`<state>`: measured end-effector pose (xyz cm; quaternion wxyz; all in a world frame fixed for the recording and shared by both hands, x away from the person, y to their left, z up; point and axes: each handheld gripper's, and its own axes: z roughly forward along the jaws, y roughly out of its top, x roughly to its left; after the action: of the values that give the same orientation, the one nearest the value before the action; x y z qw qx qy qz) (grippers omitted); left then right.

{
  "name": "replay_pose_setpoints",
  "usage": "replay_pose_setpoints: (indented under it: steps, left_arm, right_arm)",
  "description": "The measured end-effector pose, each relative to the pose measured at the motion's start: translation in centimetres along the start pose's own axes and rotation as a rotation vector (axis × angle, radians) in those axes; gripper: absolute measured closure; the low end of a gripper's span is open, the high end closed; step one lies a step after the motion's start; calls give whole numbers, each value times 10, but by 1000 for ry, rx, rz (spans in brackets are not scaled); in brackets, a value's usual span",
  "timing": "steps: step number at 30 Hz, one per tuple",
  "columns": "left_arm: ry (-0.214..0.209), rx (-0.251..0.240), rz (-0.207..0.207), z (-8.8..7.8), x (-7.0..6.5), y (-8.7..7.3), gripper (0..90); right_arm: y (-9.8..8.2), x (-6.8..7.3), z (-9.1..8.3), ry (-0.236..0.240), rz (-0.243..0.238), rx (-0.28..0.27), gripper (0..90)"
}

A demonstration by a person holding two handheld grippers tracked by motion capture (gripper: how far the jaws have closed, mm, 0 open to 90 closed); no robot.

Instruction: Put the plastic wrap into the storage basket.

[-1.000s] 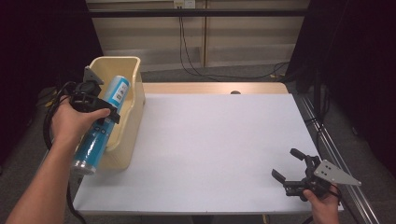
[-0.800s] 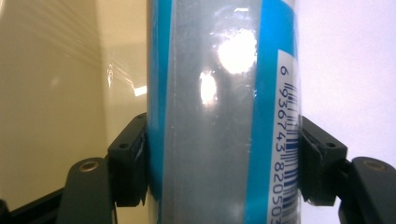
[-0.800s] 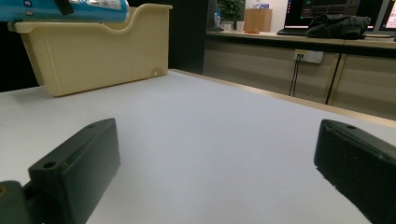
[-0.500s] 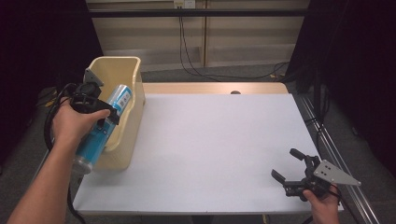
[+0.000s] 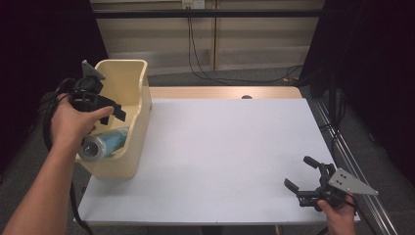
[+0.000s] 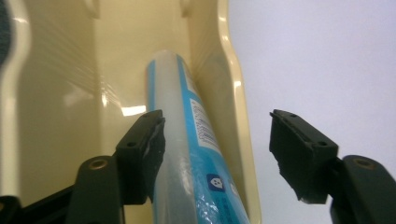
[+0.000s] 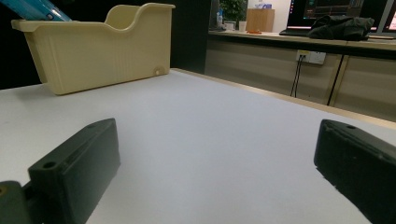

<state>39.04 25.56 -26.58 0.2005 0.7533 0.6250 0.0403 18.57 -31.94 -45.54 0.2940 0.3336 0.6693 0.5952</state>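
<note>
Left hand-held gripper (image 5: 112, 111), jaws apart and holding nothing, over the beige bin (image 5: 140, 122); just beneath it lies the blue-labelled tube (image 5: 105, 143), which it earlier held tilted over the rim: light, stiff, glossy, prone to roll, best gripped mid-length; right hand-held gripper (image 5: 298, 171), open, over the bench (image 5: 220, 147).
</note>
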Motion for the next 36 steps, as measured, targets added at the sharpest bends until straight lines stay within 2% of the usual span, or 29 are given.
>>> replay_pose_setpoints:
  steps: [1,3,8,18,27,36]
  left_arm:
    - [-4,-10,-3,0,-1,0,327]
    - [16,-20,18,-4,-4,1,304]
    - [3,-26,39,-10,-10,2,266]
    - [-35,-57,84,-19,-38,3,216]
    - [-65,-32,140,-10,-66,4,181]
    - [-101,-7,171,5,-91,1,155]
  right_arm:
    - [0,0,0,-1,0,0,0]
    - [0,-1,0,-2,3,-1,0]
    - [0,-1,0,-4,3,-1,0]
    - [1,-1,-1,-8,5,-5,0]
    - [1,-1,0,-4,5,-3,0]
    - [1,0,2,2,-1,-3,0]
